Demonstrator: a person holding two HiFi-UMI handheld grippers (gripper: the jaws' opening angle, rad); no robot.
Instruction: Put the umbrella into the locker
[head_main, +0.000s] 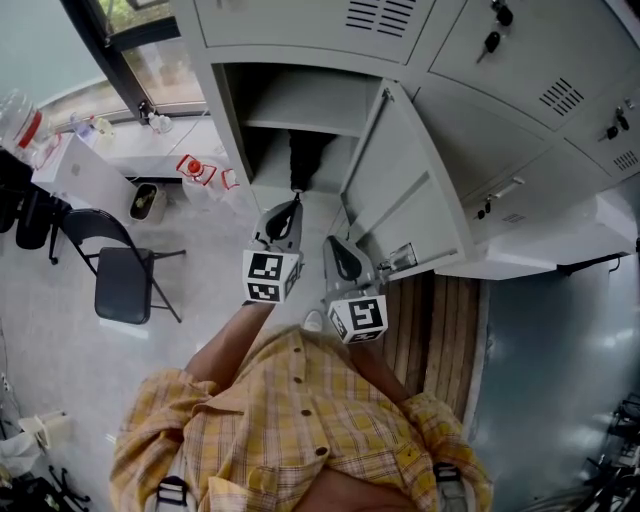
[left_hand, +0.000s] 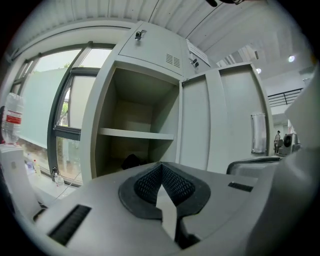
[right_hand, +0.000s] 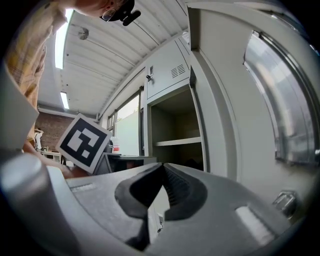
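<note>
— Where was the umbrella when you checked?

— I saw it inside the open locker (head_main: 228, 120), a dark folded umbrella (head_main: 305, 158) in the lower compartment, under the shelf (head_main: 300, 108) and towards the back. From the left gripper view it was only a dark lump below the shelf, so I could not tell if it stood or leaned.

— And your left hand-held gripper?

— My left hand-held gripper (head_main: 292, 206) had its jaws pressed together with nothing between them. Its own camera showed the ribbed pads (left_hand: 172, 181) meeting at the tip. It pointed at the locker opening, just outside it and apart from the umbrella.

— The right one?

— My right hand-held gripper (head_main: 331, 244) was the same, jaws pressed together and empty. It sat just beside the left one, near the lower edge of the locker door (head_main: 400, 190), which stood swung out to the right. In the right gripper view I could see the left one's marker cube (right_hand: 82, 140) off to the side.

— Anything else around?

— A black folding chair (head_main: 122, 282) stood on the floor to the left, well apart from the locker, and a water bottle (left_hand: 11, 119) showed by the window.
</note>
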